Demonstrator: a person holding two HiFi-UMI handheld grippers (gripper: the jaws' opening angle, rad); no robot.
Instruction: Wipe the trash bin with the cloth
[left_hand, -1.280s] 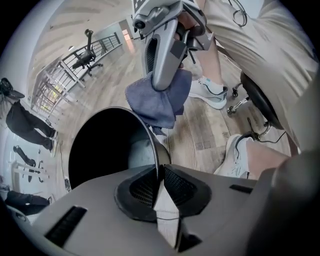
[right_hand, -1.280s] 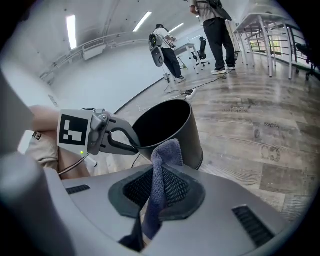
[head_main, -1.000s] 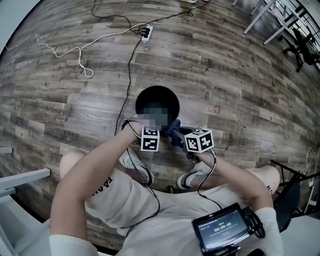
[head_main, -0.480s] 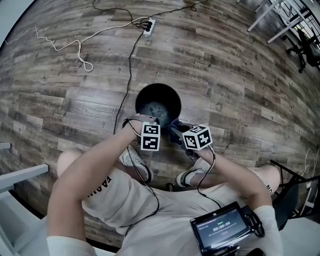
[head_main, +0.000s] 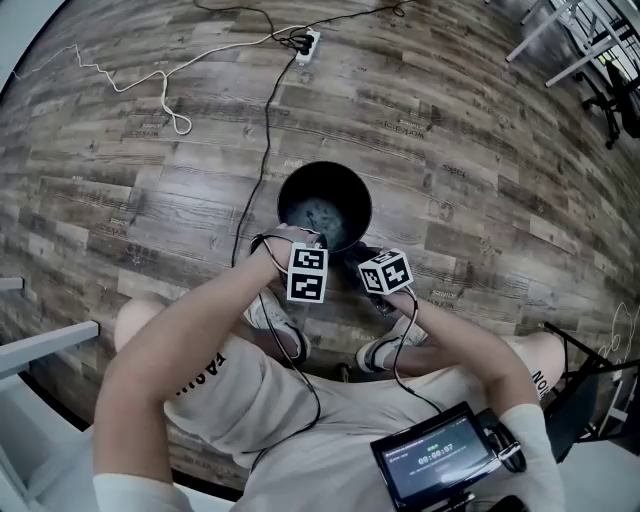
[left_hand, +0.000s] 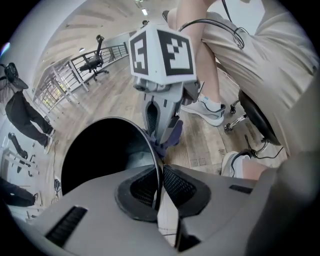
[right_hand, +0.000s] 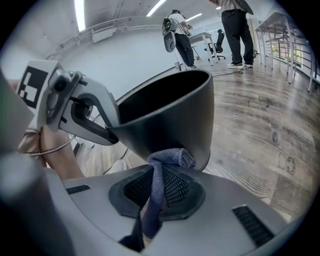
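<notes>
left tool (left_hand: 159, 186) clamps the 6 o'clock rim of the black round plastic trash bin (left_hand: 100, 150); right tool (right_hand: 161, 187) pinches a blue-grey cloth (right_hand: 167, 157) against its wall.

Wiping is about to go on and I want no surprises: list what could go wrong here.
1. The left gripper pinches only the bin's thin rim; a hard push from the side might tilt the bin or slip the grip.
2. The right gripper holds the cloth as a narrow bunch at the wall; rubbing could drag it out.
</notes>
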